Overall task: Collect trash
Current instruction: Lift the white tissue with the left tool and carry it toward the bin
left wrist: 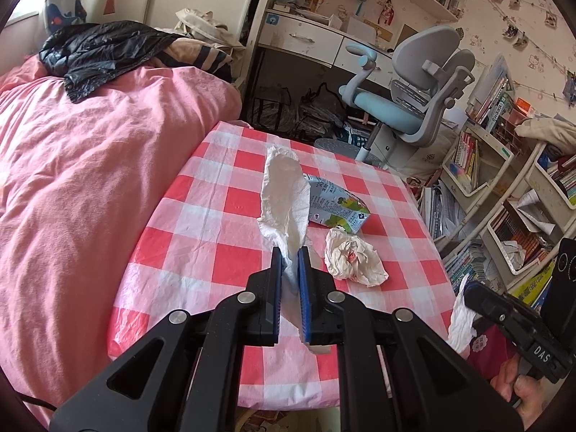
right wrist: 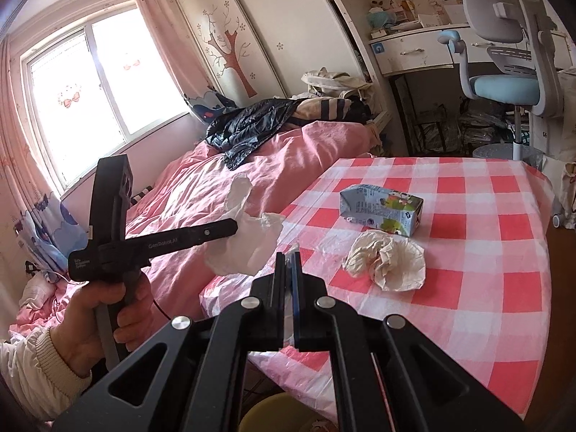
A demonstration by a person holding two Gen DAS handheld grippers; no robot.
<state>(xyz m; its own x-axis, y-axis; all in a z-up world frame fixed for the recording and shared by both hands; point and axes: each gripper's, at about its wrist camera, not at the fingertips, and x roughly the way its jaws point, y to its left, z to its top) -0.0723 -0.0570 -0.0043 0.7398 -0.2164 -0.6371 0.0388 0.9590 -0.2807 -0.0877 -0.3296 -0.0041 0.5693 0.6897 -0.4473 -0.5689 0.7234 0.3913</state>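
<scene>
Checkered table (left wrist: 201, 216): one carton (left wrist: 338, 208), one crumpled wad (left wrist: 354, 259); two claws, each clamping one tissue (left wrist: 284, 194).

Carton (right wrist: 381, 208) on table (right wrist: 486, 252), crumpled paper (right wrist: 387, 266) just before it, bed (right wrist: 216, 187) left of table

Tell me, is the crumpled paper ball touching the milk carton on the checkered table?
Apart. In the right wrist view, a strip of checkered tablecloth shows between the crumpled paper ball and the milk carton.

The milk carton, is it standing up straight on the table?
No, the milk carton lies on its side on the checked tablecloth, just behind the crumpled paper ball.
</scene>
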